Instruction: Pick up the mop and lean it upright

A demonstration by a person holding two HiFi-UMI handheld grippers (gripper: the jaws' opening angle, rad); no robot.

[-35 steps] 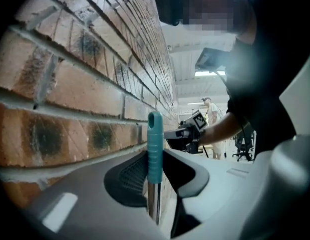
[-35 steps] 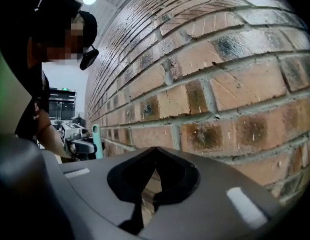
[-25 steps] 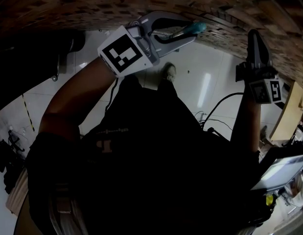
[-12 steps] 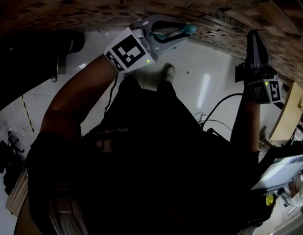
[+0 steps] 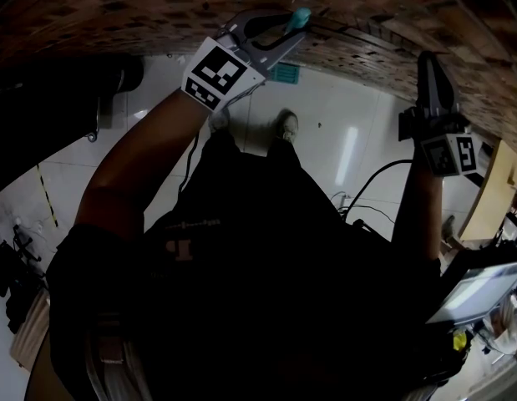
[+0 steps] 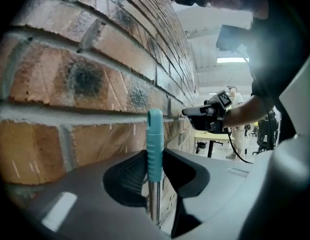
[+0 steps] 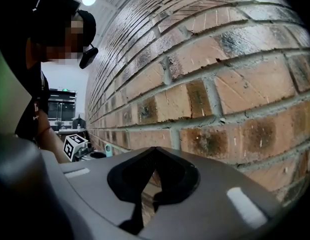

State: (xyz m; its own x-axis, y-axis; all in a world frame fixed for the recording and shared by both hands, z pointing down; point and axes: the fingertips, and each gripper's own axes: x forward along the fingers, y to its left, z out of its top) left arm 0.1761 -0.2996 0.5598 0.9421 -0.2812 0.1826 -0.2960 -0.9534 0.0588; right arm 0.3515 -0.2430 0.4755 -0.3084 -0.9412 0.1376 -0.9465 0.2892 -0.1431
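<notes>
The mop's teal-capped metal handle (image 6: pixel 155 144) stands upright between my left gripper's (image 6: pixel 155 171) jaws, which are shut on it right at the brick wall (image 6: pixel 89 79). In the head view the left gripper (image 5: pixel 279 36) is up against the wall with the teal tip (image 5: pixel 300 15) poking past it. A teal mop head (image 5: pixel 285 73) shows on the floor below. My right gripper (image 5: pixel 431 78) is held off to the right near the wall, shut and empty; its jaws meet in the right gripper view (image 7: pixel 153 156).
The brick wall (image 7: pixel 210 89) runs close in front of both grippers. White tiled floor (image 5: pixel 350 140) lies below, with the person's shoes (image 5: pixel 288 124), a black cable (image 5: pixel 367 182), a wooden table (image 5: pixel 496 190) and a lit screen (image 5: pixel 479 295) at right.
My left gripper has carried the handle up the picture and in to the wall, and the handle now stands steeper. The teal mop head has come into view. The right gripper has stayed put.
</notes>
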